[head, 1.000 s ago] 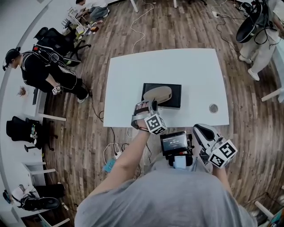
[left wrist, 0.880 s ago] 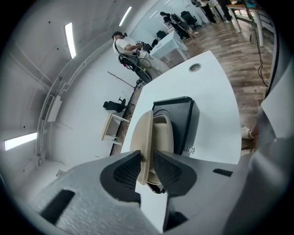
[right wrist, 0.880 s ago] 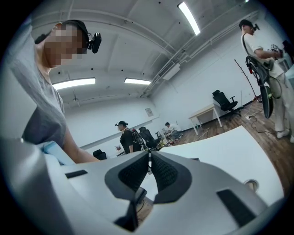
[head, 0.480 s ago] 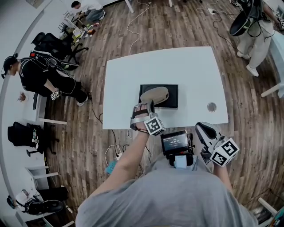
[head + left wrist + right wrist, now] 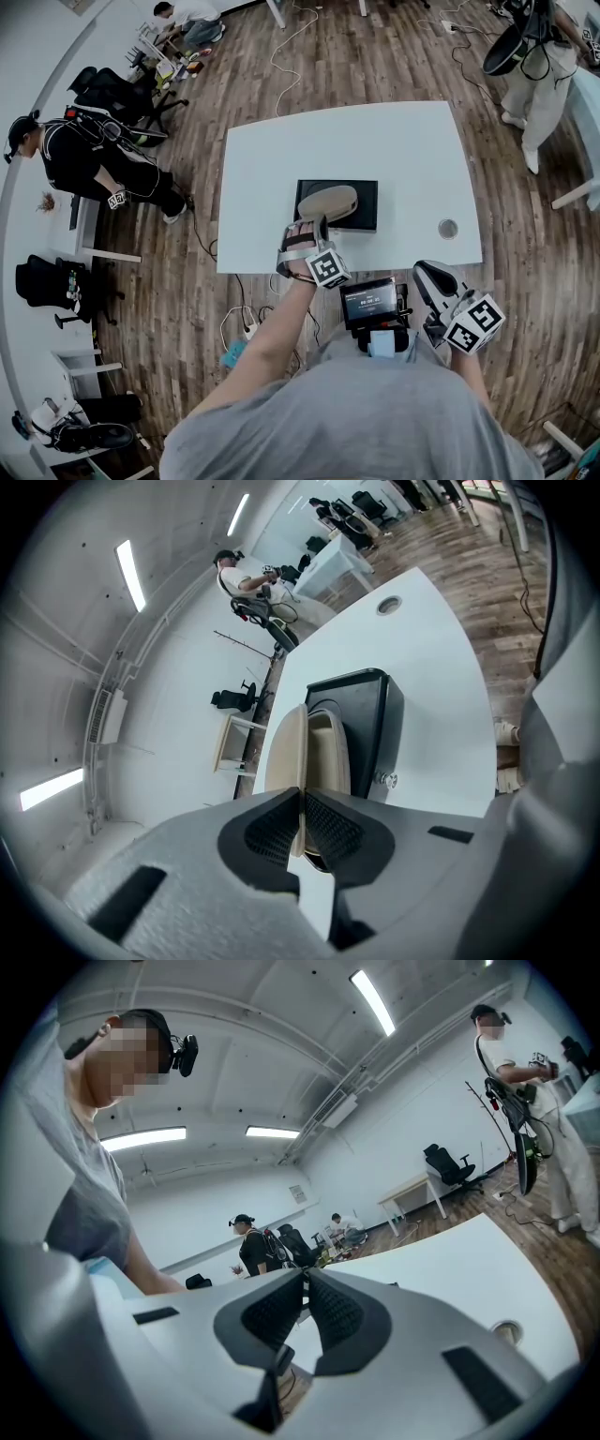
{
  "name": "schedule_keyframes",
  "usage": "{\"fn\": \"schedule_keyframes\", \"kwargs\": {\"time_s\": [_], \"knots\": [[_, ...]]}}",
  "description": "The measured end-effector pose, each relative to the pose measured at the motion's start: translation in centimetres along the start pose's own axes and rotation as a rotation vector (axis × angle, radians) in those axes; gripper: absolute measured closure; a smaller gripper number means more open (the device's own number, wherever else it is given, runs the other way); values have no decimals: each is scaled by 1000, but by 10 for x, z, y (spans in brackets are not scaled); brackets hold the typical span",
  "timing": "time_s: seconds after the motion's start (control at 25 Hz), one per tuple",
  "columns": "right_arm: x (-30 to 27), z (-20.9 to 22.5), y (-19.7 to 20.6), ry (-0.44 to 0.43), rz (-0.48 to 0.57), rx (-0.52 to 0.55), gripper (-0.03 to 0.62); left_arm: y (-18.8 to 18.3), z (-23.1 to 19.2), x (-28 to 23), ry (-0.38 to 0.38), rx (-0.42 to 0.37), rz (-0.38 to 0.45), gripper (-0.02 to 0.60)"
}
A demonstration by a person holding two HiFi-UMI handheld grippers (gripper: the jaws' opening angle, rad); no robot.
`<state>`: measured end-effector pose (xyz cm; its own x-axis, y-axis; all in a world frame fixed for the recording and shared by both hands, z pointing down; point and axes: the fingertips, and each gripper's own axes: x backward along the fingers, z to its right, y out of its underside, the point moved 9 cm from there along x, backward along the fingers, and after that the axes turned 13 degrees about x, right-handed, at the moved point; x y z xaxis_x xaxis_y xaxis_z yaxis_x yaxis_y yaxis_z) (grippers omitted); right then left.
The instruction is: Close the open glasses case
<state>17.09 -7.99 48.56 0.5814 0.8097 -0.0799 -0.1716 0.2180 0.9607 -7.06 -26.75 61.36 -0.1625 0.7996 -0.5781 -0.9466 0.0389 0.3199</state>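
A beige glasses case [image 5: 326, 202] lies on a flat black box [image 5: 364, 212] near the front middle of the white table [image 5: 394, 150]. The left gripper view shows it partly open, its lid [image 5: 286, 747] standing a little apart from the hollow body [image 5: 330, 752]. My left gripper [image 5: 302, 803] is shut on the near edge of the lid; from the head view it [image 5: 314, 225] sits at the case's near end. My right gripper [image 5: 429, 277] hangs off the table's front edge by my body, and its jaws [image 5: 306, 1288] are shut on nothing.
A small round cable port [image 5: 448, 228] is set into the table's front right corner. A small screen device [image 5: 367, 302] hangs at my chest. Several people, office chairs and floor cables surround the table. The black box [image 5: 370, 714] has a small knob at its near side.
The left gripper has stayed shut on the case's lid. The case's position barely differs, and the right gripper has held still by my body.
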Motion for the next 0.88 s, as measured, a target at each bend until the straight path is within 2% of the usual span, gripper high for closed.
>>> {"fn": "schedule_keyframes", "kwargs": {"time_s": [0.24, 0.52, 0.88], "knots": [[0, -2, 2, 4, -11, -2, 560, 5, 11, -1, 15, -21, -31, 546], [-2, -5, 3, 7, -24, -2, 560, 4, 12, -7, 35, 1, -61, 546], [0, -8, 3, 15, -21, 3, 560, 3, 14, -9, 39, 3, -58, 548]]}}
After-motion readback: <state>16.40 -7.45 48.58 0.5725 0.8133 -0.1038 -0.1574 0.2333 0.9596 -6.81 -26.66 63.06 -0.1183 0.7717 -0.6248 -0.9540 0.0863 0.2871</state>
